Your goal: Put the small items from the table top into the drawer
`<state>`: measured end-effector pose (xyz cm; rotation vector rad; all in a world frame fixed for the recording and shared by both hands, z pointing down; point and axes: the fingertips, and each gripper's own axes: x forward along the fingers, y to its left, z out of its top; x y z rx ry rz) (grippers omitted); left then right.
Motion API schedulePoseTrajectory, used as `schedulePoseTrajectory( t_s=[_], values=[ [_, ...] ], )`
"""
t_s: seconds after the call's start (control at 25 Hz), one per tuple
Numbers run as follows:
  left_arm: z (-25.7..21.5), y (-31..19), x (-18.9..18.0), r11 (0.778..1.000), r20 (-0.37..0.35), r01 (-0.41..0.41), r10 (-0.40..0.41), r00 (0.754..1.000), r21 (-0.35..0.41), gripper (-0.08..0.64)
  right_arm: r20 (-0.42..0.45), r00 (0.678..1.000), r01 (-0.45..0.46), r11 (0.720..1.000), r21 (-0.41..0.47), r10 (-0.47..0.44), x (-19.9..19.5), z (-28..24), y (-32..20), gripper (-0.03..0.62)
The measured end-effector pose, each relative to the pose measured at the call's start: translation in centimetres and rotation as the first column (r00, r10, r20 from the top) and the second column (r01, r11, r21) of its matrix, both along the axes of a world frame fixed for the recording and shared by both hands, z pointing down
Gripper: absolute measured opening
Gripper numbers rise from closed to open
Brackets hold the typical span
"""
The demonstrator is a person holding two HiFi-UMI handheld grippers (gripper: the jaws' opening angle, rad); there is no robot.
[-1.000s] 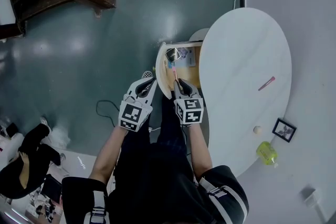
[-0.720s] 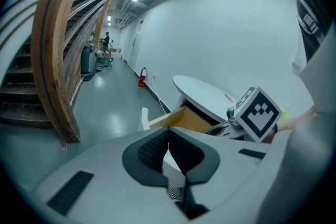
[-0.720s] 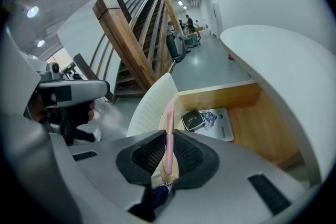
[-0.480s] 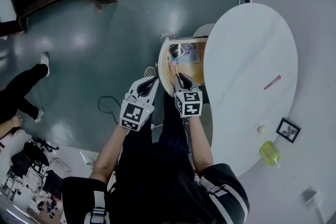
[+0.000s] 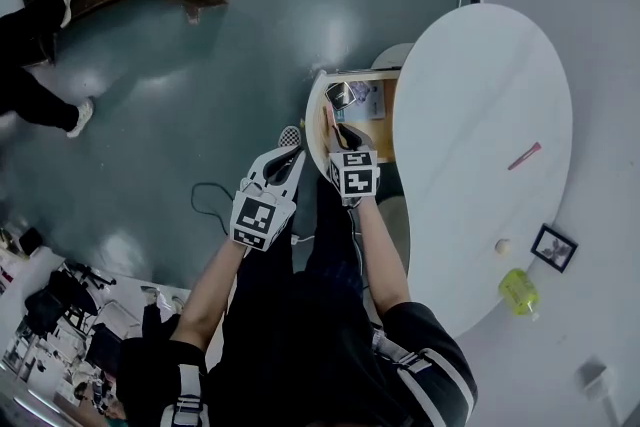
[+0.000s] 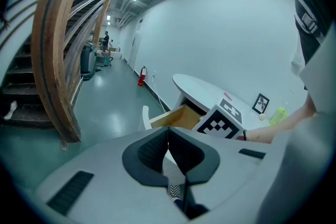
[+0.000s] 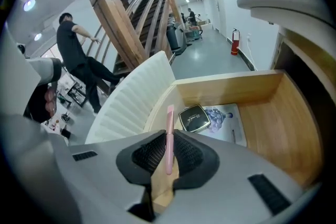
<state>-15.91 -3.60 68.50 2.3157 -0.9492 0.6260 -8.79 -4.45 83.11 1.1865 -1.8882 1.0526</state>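
The right gripper point(image 7: 168, 140) is clamped on a slim pink pen-like stick point(image 7: 169, 119), pads squeezing it from both sides, with the stick poking out past the fingertips. It's tilted down over the open light-wood drawer point(image 7: 239, 86), near the drawer's curved white ribbed front point(image 7: 131, 102).

In the head view the same gripper point(image 5: 337, 131) sits right over the front part of the drawer point(image 5: 388, 120), so the stick is above the drawer, not down inside it.

Already lying on the drawer floor: a black square compact case point(image 7: 195, 118), sitting partly on a pale card with a blue-purple print point(image 7: 227, 115).

The left gripper point(image 6: 168, 150) is closed with nothing in it, pads meeting at the tips. In the head view it point(image 5: 284, 158) hangs just beside the drawer front, over the grey-green floor.

Left on the white oval table top point(image 5: 470, 95): another pink stick point(image 5: 524, 156), a small cream ball point(image 5: 503, 245), a little black picture frame point(image 5: 553, 247) and a yellow-green bottle point(image 5: 519, 291), all well apart from the drawer.
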Motion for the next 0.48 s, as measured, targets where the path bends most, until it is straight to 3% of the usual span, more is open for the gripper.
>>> schedulePoseTrajectory(
  t_s=[0.48],
  values=[
    [0.6,0.1,-1.0,1.000,0.008,0.010,-0.010,1.000,-0.010,0.020,0.020,1.000,0.013,0.998,-0.065,-0.012,-0.6,2.3,-0.5,0.066]
  ],
)
